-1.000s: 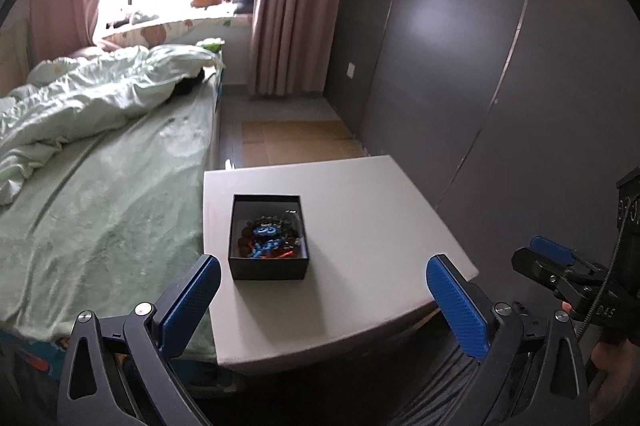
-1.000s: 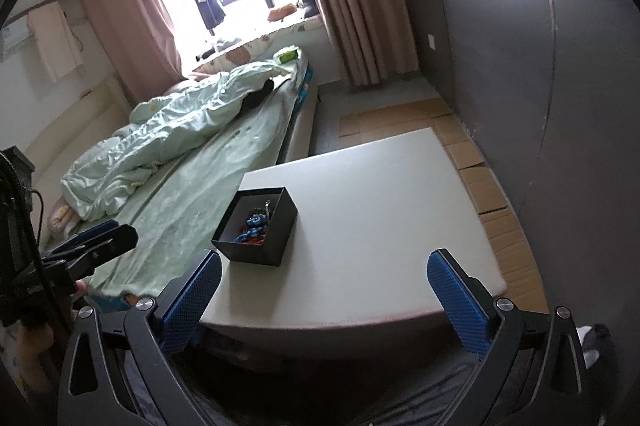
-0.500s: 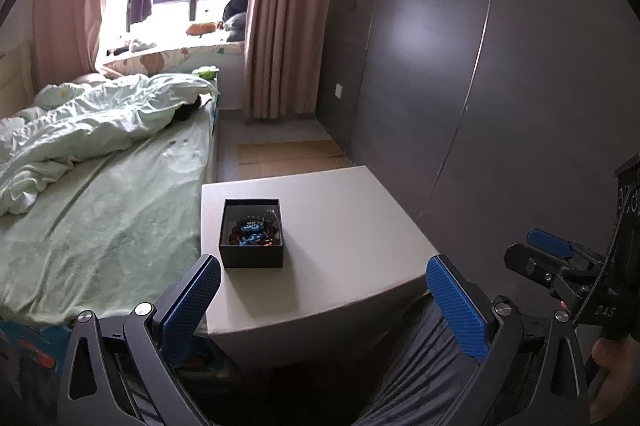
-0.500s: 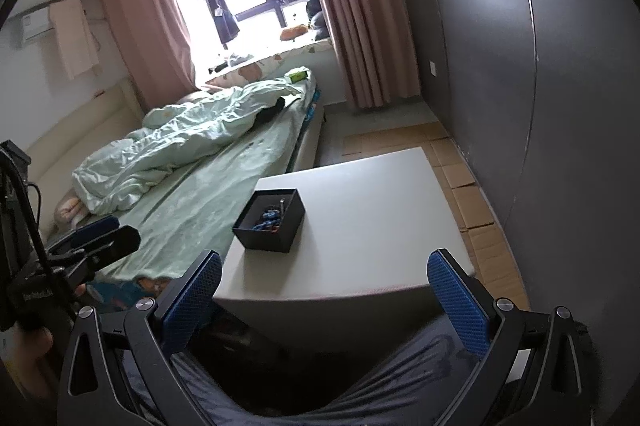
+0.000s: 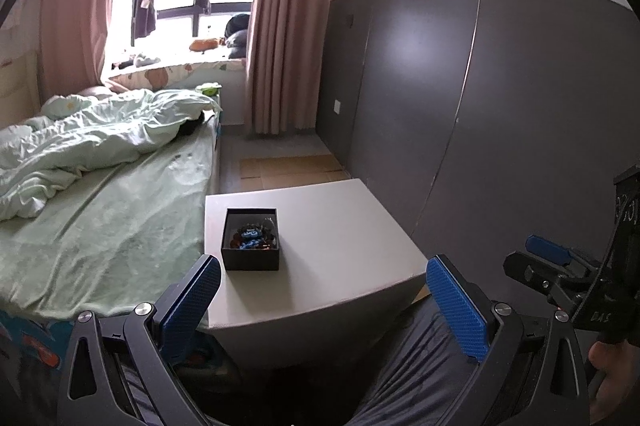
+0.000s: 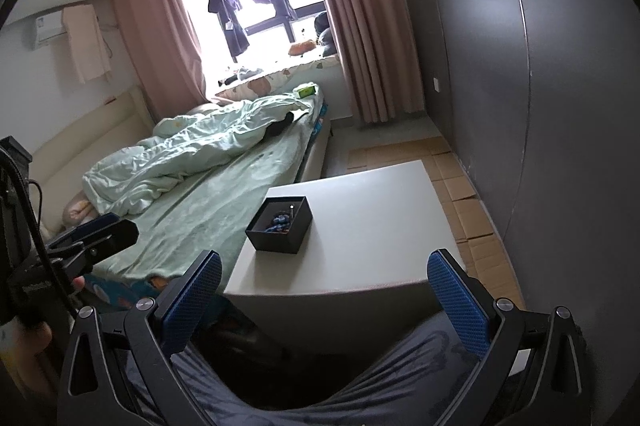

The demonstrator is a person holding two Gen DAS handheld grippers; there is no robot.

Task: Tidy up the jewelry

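A small black open box (image 5: 251, 245) holding blue, red and dark jewelry (image 5: 252, 237) sits on the left part of a white table (image 5: 332, 234). It also shows in the right wrist view (image 6: 280, 224). My left gripper (image 5: 324, 306) is open and empty, held back from the table's near edge. My right gripper (image 6: 324, 302) is open and empty, also back from the table. The right gripper shows at the right of the left wrist view (image 5: 552, 266); the left gripper shows at the left of the right wrist view (image 6: 96, 238).
A bed with green sheets (image 5: 104, 210) and a crumpled quilt (image 6: 192, 154) runs along the table's left side. A dark grey wall of panels (image 5: 480, 114) stands on the right. Cardboard sheets (image 6: 460, 182) lie on the floor. My grey-clad legs (image 6: 360, 386) are below.
Both grippers have pulled back and tilted up from the table; the box looks smaller and farther, and more of the room and window shows. Both stay open.
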